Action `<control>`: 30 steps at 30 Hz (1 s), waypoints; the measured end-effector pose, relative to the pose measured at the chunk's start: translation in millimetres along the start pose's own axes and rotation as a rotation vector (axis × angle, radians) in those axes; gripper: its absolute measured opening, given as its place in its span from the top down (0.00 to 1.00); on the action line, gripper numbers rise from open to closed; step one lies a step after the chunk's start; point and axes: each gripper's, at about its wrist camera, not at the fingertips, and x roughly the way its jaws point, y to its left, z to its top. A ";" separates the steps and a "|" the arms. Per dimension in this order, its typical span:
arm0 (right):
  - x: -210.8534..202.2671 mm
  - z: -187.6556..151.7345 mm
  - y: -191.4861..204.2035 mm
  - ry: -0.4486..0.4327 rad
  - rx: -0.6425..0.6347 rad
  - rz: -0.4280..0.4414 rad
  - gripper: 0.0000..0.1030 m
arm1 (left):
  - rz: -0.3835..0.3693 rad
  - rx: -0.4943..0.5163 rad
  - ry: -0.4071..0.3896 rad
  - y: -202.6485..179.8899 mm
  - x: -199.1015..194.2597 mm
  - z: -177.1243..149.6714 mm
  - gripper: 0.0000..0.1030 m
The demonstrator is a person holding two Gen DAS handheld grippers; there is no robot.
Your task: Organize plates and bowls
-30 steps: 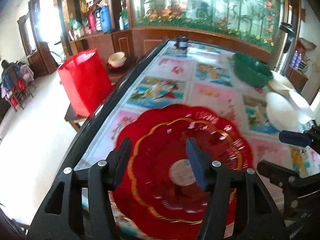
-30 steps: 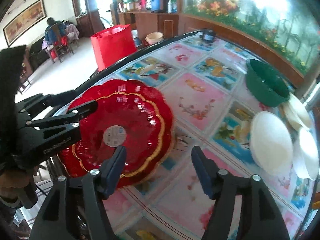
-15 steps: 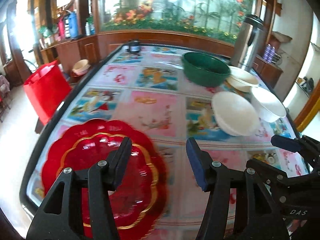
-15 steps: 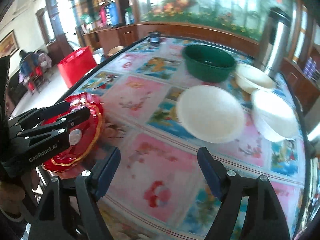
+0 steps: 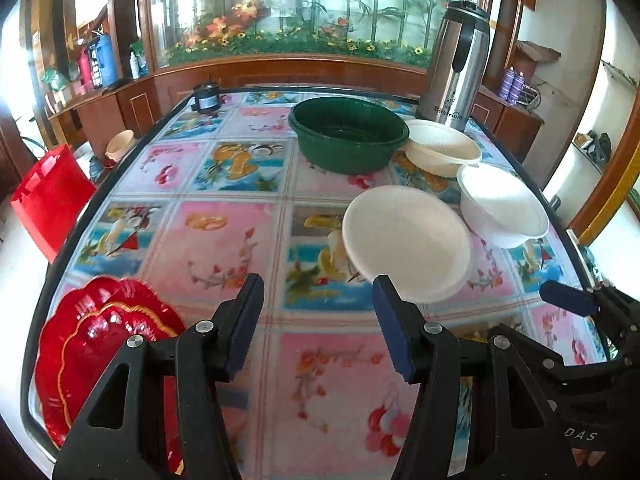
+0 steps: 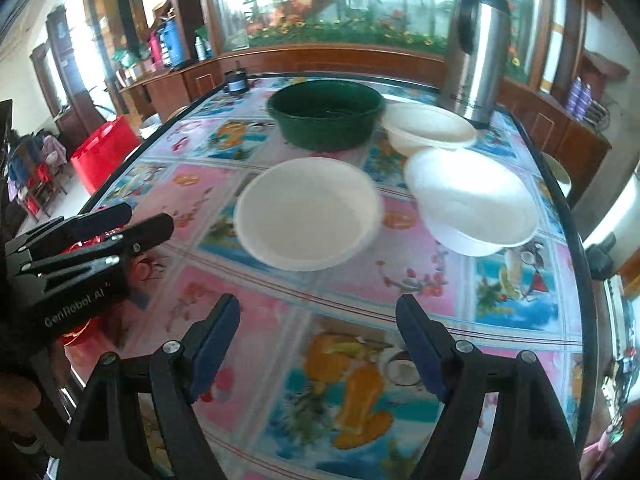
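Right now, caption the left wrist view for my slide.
Open left gripper over the table, white bowls ahead, red plates stacked at left.

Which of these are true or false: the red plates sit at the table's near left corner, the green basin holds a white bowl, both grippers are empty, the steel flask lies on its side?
1. The red plates sit at the near left corner of the table. True.
2. The green basin holds a white bowl. False: its inside looks empty; the white bowls stand beside it.
3. The left gripper and right gripper are empty. True.
4. The steel flask lies on its side. False: it stands upright.
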 end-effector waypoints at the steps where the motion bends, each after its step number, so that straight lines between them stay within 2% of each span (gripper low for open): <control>1: 0.4 0.5 -3.8 0.001 0.008 0.000 0.22 | 0.002 0.001 0.002 -1.7 2.9 2.2 0.45; 11: 20.1 17.7 -33.1 0.025 0.082 0.046 0.22 | 0.015 -0.015 0.067 -11.0 44.0 22.2 0.45; 23: 58.9 37.5 -37.8 0.079 0.061 0.041 0.22 | 0.036 -0.036 0.117 -17.0 77.9 28.1 0.45; 30: 68.2 42.2 -39.9 0.095 0.055 0.038 0.22 | 0.036 -0.043 0.131 -18.8 88.3 31.1 0.45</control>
